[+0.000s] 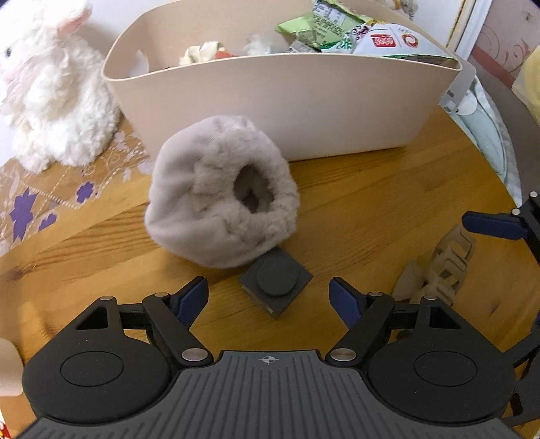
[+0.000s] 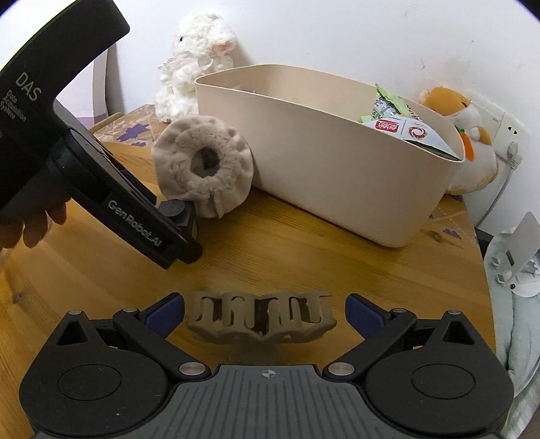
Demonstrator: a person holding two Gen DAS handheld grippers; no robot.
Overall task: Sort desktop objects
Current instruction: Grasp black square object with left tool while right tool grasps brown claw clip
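My left gripper (image 1: 268, 297) is open, its fingers either side of a small dark square block with a round knob (image 1: 276, 282) on the wooden table (image 1: 371, 216). A grey fluffy hat (image 1: 222, 192) lies just beyond the block, touching it. My right gripper (image 2: 265, 309) is open around a beige hair claw clip (image 2: 261, 319) lying on the table; the clip also shows in the left wrist view (image 1: 438, 266). The left gripper body (image 2: 101, 175) shows in the right wrist view beside the hat (image 2: 202, 165) and the block (image 2: 177, 212).
A beige bin (image 1: 280, 104) holding snack packets (image 1: 337, 30) stands behind the hat, also in the right wrist view (image 2: 324, 158). A white plush lamb (image 1: 50, 87) sits at left, an orange plush (image 2: 472, 141) behind the bin. The table edge curves at right (image 2: 486, 270).
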